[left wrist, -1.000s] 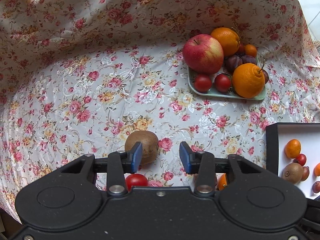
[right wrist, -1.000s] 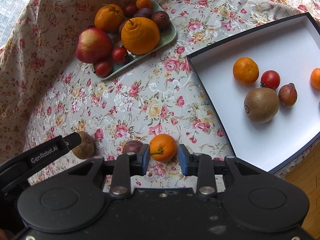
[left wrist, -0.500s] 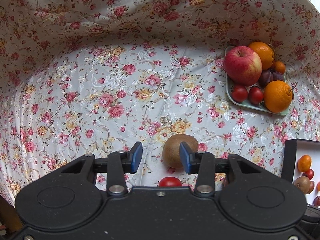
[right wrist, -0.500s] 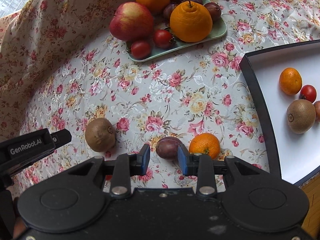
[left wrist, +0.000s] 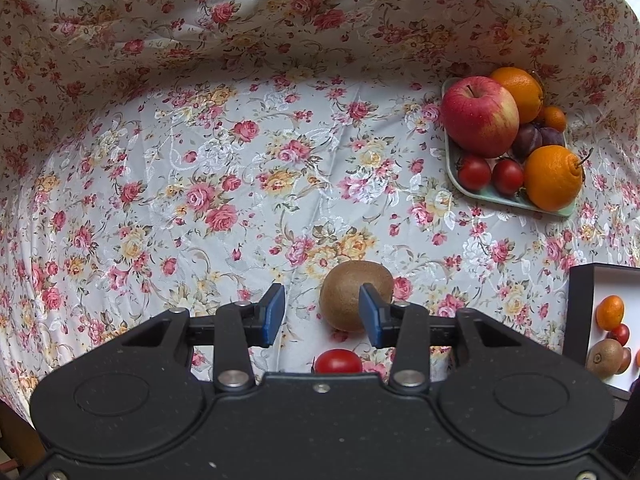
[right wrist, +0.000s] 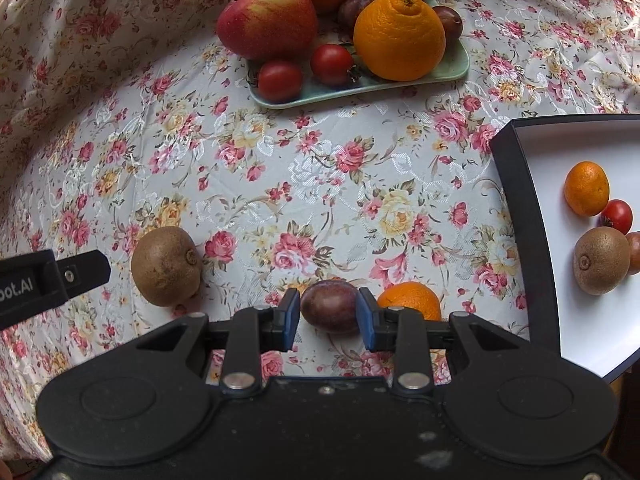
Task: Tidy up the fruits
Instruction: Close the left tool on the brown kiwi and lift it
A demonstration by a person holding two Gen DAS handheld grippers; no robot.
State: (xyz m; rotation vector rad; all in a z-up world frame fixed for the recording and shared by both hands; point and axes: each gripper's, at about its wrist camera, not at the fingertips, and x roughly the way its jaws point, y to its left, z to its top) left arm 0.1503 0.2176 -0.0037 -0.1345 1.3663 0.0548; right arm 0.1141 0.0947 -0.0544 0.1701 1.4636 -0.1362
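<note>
A brown kiwi lies on the floral cloth, partly behind the right fingertip of my open left gripper. A cherry tomato lies just under that gripper. In the right wrist view my open right gripper straddles a dark plum, jaws not touching it. A small orange lies just right of the plum. The kiwi lies to the left, next to the left gripper's finger.
A green plate at the back holds an apple, oranges, tomatoes and plums. A black-rimmed white box on the right holds a mandarin, a tomato, a kiwi and other fruit. The cloth rises behind and at the left.
My right gripper swung left from the small orange and came down around the plum. My left gripper shifted so the kiwi went from its left finger to its right finger.
</note>
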